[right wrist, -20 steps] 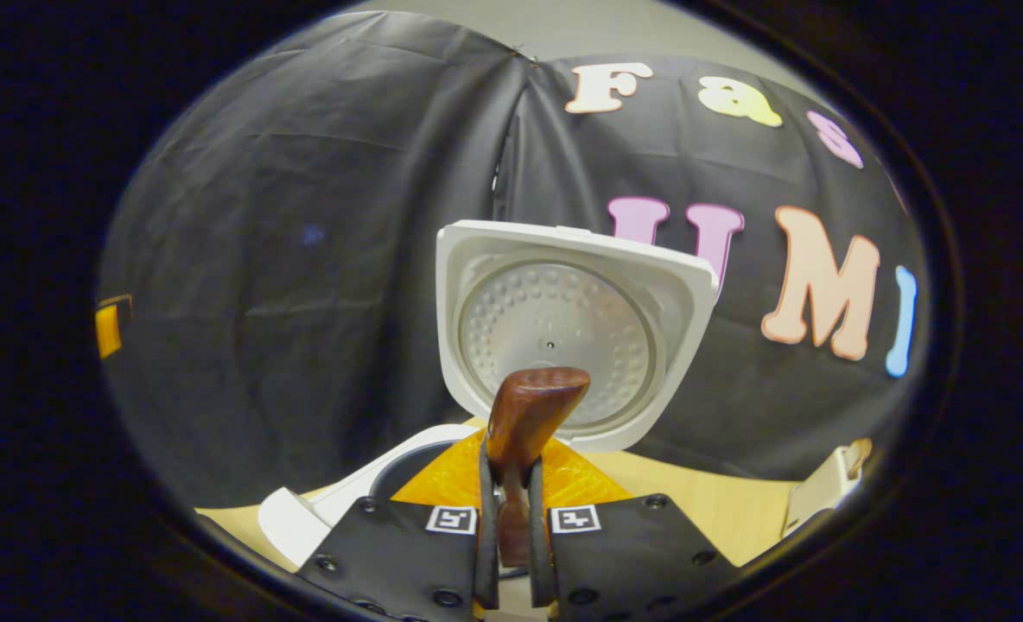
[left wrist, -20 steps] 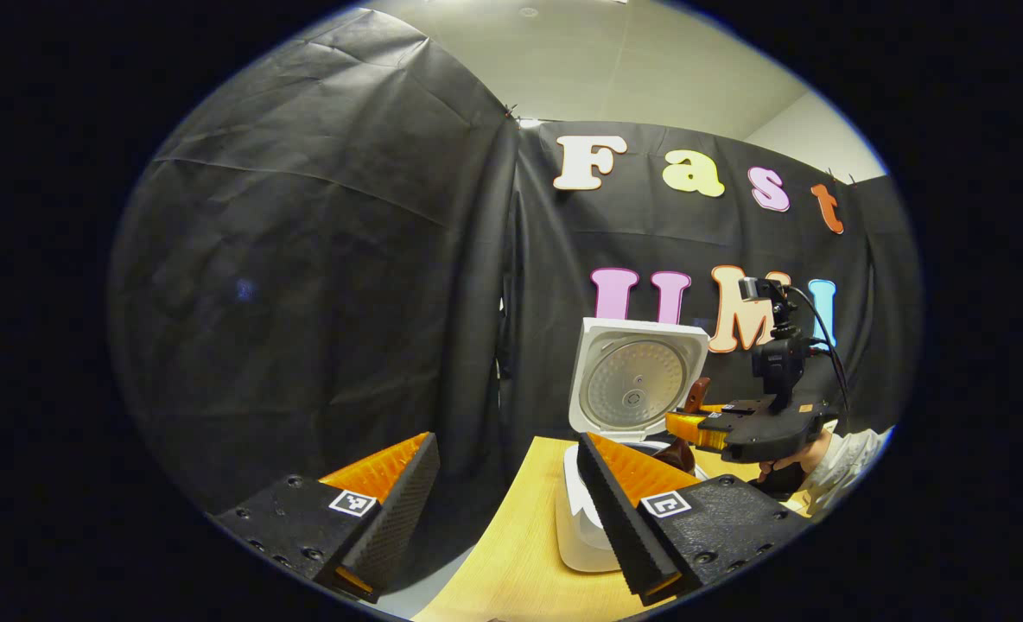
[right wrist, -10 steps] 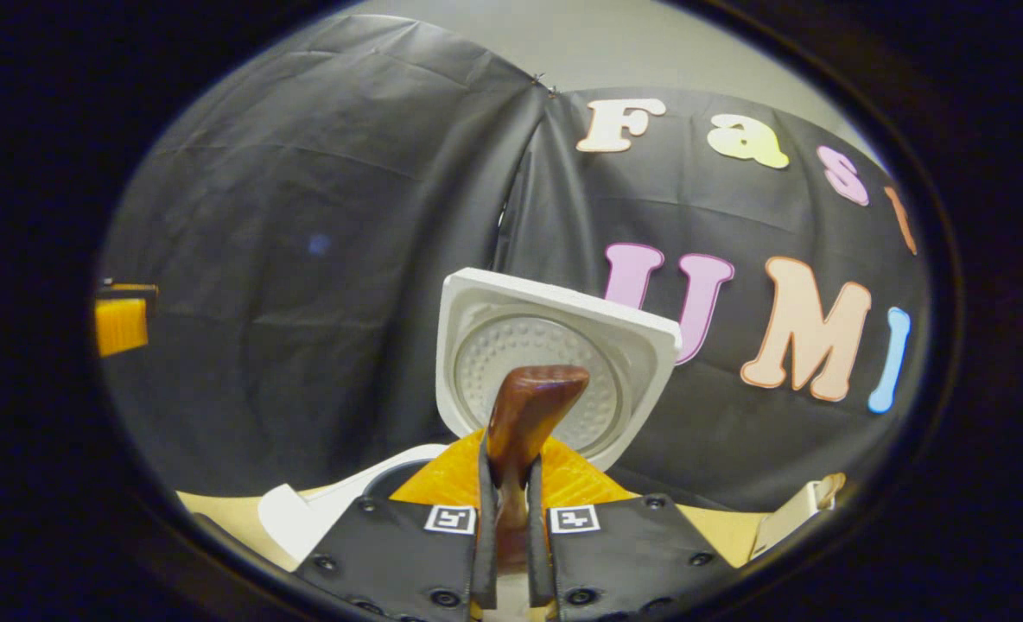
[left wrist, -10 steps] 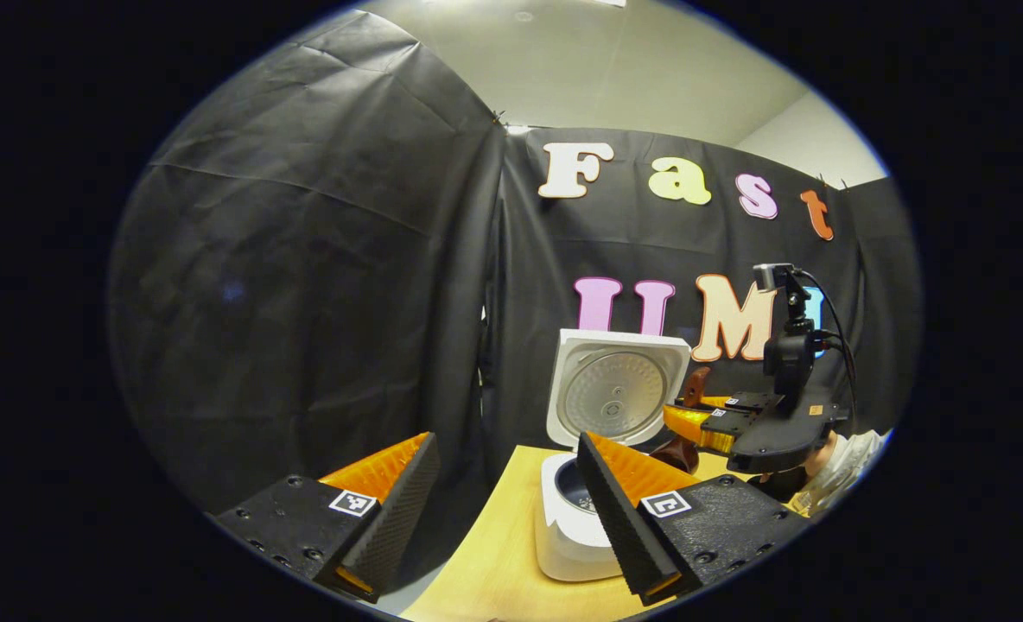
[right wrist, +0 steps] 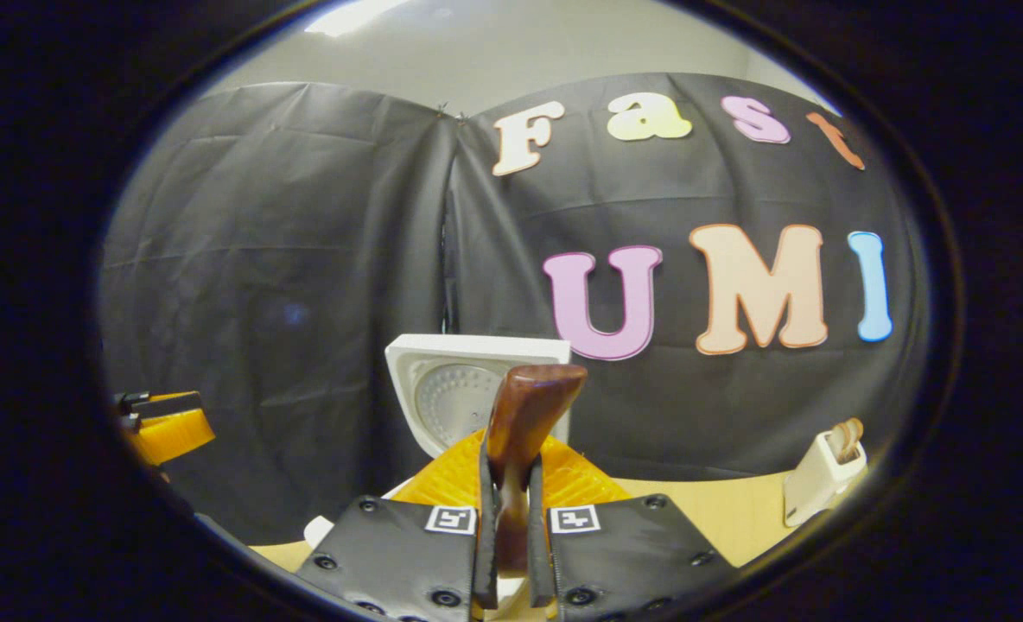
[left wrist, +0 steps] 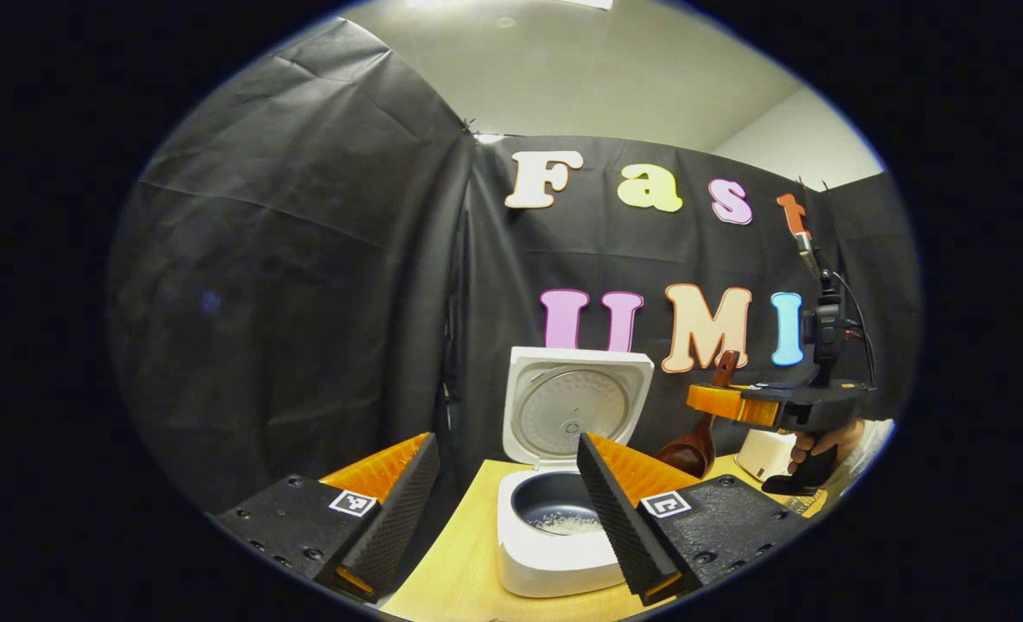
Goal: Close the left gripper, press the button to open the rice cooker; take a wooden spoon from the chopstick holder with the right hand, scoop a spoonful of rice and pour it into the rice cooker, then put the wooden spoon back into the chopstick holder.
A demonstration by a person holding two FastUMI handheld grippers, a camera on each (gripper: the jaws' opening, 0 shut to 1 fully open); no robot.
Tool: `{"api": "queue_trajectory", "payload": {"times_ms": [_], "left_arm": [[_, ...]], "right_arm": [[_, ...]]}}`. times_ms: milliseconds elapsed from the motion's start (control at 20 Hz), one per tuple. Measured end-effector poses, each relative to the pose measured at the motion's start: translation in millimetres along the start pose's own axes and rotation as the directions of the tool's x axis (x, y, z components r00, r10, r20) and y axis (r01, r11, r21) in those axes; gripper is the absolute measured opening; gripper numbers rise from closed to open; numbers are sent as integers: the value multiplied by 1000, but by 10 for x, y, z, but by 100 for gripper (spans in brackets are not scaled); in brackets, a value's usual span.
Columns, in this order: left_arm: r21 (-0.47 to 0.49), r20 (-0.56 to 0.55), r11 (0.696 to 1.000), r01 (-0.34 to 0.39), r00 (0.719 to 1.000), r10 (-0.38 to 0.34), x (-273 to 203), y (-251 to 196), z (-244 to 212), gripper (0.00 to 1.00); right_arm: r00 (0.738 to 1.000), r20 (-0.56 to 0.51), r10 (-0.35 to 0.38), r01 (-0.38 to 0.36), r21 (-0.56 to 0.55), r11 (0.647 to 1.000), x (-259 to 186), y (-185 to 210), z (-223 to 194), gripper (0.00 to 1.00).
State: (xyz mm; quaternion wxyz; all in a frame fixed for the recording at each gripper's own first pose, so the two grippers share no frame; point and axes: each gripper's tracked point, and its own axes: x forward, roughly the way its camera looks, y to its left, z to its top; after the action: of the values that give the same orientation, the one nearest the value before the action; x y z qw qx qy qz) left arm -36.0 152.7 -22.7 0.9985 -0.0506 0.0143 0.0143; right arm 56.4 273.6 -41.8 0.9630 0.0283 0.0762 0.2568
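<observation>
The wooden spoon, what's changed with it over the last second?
The right claw, shut on the wooden spoon, has carried it away from over the rice cooker toward the chopstick holder. Rice now shows in the pot. The grip stayed as it was, the lid stayed up, and the left claw stayed open.

Left gripper (left wrist: 505, 510) jaws apart; right gripper (right wrist: 508, 518) clamped.

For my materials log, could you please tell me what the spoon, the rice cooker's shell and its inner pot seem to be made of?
Spoon: wood, by its reddish-brown glossy surface. Rice cooker shell: probably white plastic, smooth and matte. Inner pot: likely dark coated metal, with a dull sheen.
</observation>
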Motion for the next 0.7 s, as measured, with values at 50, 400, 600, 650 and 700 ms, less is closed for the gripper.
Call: {"api": "queue_trajectory", "payload": {"times_ms": [50, 400, 600, 650, 700], "left_arm": [[4, 6, 1000, 14, 1000, -14, 32, -81, 25, 94], [19, 24, 993, 114, 993, -115, 204, -706, 85, 92], [18, 25, 984, 175, 984, -175, 286, -1078, 102, 92], [20, 26, 982, 188, 982, -188, 300, -1162, 102, 92], [23, 26, 979, 200, 979, -201, 317, -1242, 105, 92]], "right_arm": [[1000, 7, -20, 20, 4, 1000, -78, -125, 31, 16], [985, 32, -172, 172, 3, 985, -598, -1007, 126, 16], [965, 20, -261, 261, 16, 965, -929, -1516, 81, 16], [959, 17, -284, 284, 21, 959, -1023, -1641, 65, 16], [951, 13, -308, 307, 27, 951, -1112, -1780, 50, 16]]}}
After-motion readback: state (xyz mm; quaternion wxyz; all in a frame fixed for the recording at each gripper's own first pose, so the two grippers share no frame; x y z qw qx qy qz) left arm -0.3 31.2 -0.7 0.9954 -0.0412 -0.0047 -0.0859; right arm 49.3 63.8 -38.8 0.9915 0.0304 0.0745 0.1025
